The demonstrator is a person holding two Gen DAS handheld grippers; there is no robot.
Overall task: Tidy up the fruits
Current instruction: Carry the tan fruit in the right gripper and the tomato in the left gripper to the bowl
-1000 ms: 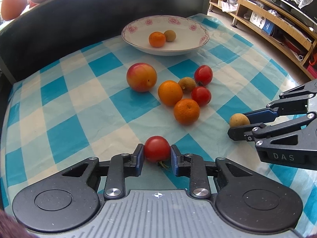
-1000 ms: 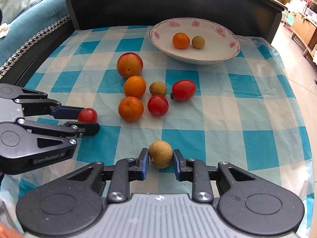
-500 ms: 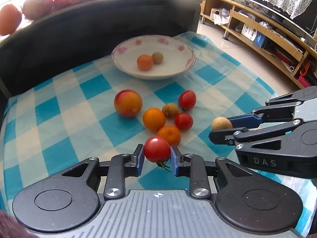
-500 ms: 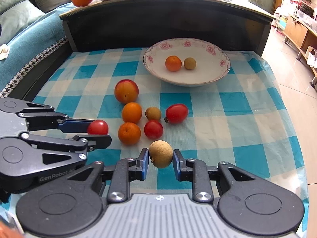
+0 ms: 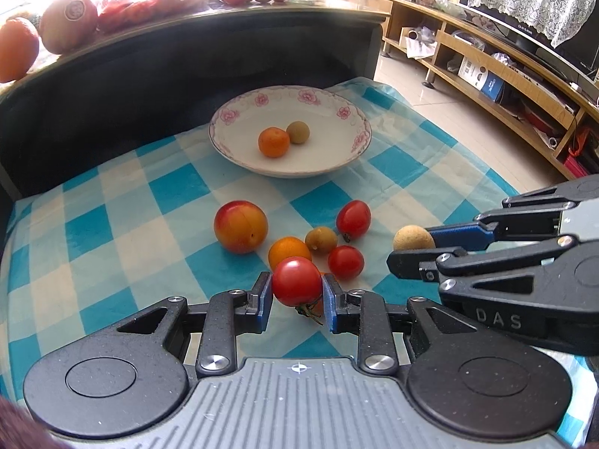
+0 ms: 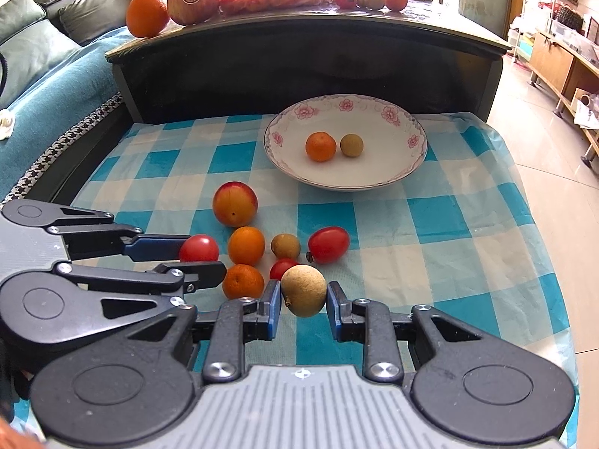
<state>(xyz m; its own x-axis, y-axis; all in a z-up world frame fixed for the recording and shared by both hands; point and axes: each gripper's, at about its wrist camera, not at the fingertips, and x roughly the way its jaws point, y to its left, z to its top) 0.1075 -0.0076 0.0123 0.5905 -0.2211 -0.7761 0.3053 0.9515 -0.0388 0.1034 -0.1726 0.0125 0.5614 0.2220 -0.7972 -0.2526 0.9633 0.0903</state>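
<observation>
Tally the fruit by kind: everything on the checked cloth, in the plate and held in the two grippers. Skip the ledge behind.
Red tomatoes: 3
Small oranges: 3
Tan round fruits: 3
Peach-like fruit: 1
Total: 10

Premises: a home living room. Upper left of the right wrist view: a teal sofa with cushions. Right of the left wrist view: a low wooden media shelf under a lace-draped television. Tiled floor.
</observation>
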